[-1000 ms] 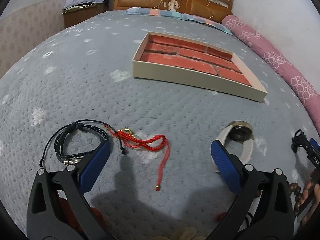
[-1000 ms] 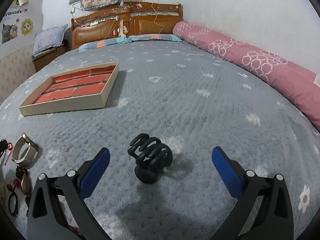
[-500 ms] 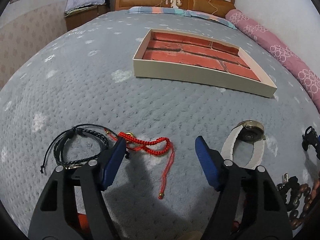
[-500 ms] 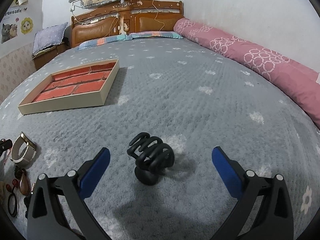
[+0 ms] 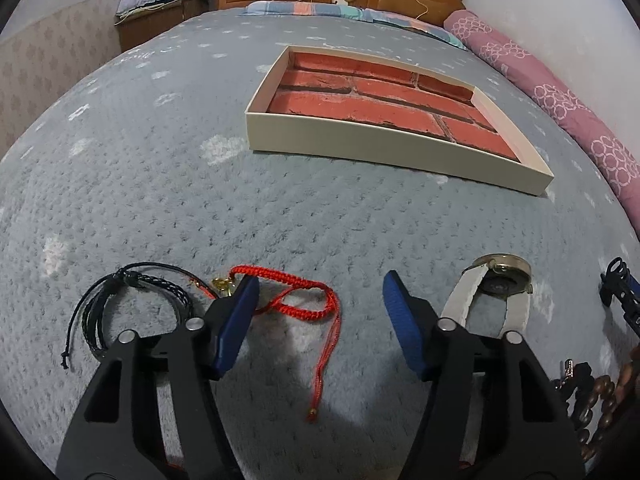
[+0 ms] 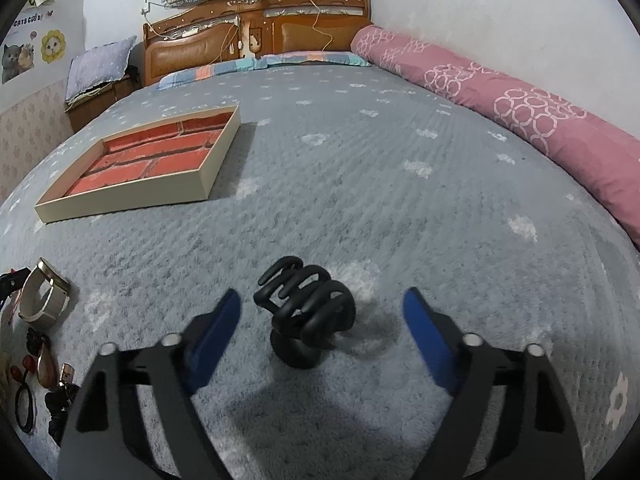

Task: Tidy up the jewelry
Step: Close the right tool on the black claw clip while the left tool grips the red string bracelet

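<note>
Two pickups are being lined up at once. On the left, the red cord bracelet (image 5: 296,296) lies loose on the grey bedspread (image 5: 280,208), its looped part between the blue fingers of the left gripper (image 5: 318,308) and its tail trailing toward the camera. The fingers are parted to a medium gap and hold nothing; the left finger (image 5: 236,324) overlaps the end of the cord by the small gold charm (image 5: 221,285), though whether it touches cannot be told. Just left of the bracelet lies a black braided bracelet (image 5: 120,304), and to the right a watch with a pale strap (image 5: 496,300). Wooden beads (image 5: 600,408) sit at the right edge.

On the right, a black hair claw (image 6: 308,312) stands on the bedspread between the fingers of the right gripper (image 6: 322,332), which are also spread and empty, clear of the claw on both sides.

Nothing seems to be in the shallow box with the brick-pattern floor (image 5: 392,148), well beyond both grippers, so by my reading the sorting is at its start. The step in hand looks like the grasp. Next, each gripper likely needs to settle lower and close: the thin cord calls for fingertips pressed right down into the soft pile, while the claw needs a squeeze across its body without tipping it.
</note>
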### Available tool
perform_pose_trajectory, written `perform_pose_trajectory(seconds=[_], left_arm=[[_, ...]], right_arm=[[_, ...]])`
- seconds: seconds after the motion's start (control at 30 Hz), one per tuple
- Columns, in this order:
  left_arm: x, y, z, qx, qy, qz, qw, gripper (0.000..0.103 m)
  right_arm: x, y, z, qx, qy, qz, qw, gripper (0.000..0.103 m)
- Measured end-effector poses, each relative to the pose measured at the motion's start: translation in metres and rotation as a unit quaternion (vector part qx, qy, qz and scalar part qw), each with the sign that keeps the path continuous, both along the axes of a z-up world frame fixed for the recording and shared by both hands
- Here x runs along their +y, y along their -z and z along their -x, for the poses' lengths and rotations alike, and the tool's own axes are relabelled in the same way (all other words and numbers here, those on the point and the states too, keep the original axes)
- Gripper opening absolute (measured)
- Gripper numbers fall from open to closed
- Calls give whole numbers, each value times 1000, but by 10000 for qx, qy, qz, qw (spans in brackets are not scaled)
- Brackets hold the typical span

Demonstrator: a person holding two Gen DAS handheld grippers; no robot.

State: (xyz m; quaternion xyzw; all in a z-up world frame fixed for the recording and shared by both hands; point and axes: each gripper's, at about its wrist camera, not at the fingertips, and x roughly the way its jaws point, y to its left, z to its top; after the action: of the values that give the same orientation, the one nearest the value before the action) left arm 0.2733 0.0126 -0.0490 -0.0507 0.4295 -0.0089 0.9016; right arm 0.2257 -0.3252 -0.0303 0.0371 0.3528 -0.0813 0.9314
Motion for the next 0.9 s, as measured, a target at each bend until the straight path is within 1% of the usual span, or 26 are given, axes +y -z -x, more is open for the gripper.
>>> perform_pose_trajectory(seconds=[0.07, 0.13, 0.2, 0.27, 0.3, 0.5, 0.57, 0.7, 0.73, 0.9], left_arm=[[-1, 0, -1, -20, 26, -18, 10000, 54], [-2, 0, -2, -24, 51, -30, 10000, 46], [-1, 1, -3, -16, 60, -16, 10000, 42], [0, 1, -3, -19, 61, -7, 10000, 39], [0, 1, -4, -17, 59, -11, 10000, 35], [4, 4, -7, -11, 11, 76, 10000, 25], [5, 4, -6, -36, -28, 71, 10000, 18], [7, 3, -5, -104, -22, 170, 9998, 9], [7, 3, -4, -124, 4, 200, 9997, 4], [7, -1, 0, -256, 6, 197, 9995, 3]], right_arm=[[-1, 1, -1, 32, -21, -47, 10000, 64], [-1, 2, -2, 50, -47, -74, 9999, 59], [1, 3, -3, 65, -91, -72, 9999, 55], [2, 4, -3, 85, -126, -66, 9999, 48], [3, 4, -4, 106, -145, -66, 9998, 46], [3, 5, -4, 123, -169, -68, 9998, 46], [3, 5, -4, 105, -180, -84, 9997, 46], [2, 4, -3, 75, -194, -119, 9997, 45], [2, 4, -2, 65, -193, -126, 9997, 45], [1, 2, 1, -28, -182, -137, 9997, 45]])
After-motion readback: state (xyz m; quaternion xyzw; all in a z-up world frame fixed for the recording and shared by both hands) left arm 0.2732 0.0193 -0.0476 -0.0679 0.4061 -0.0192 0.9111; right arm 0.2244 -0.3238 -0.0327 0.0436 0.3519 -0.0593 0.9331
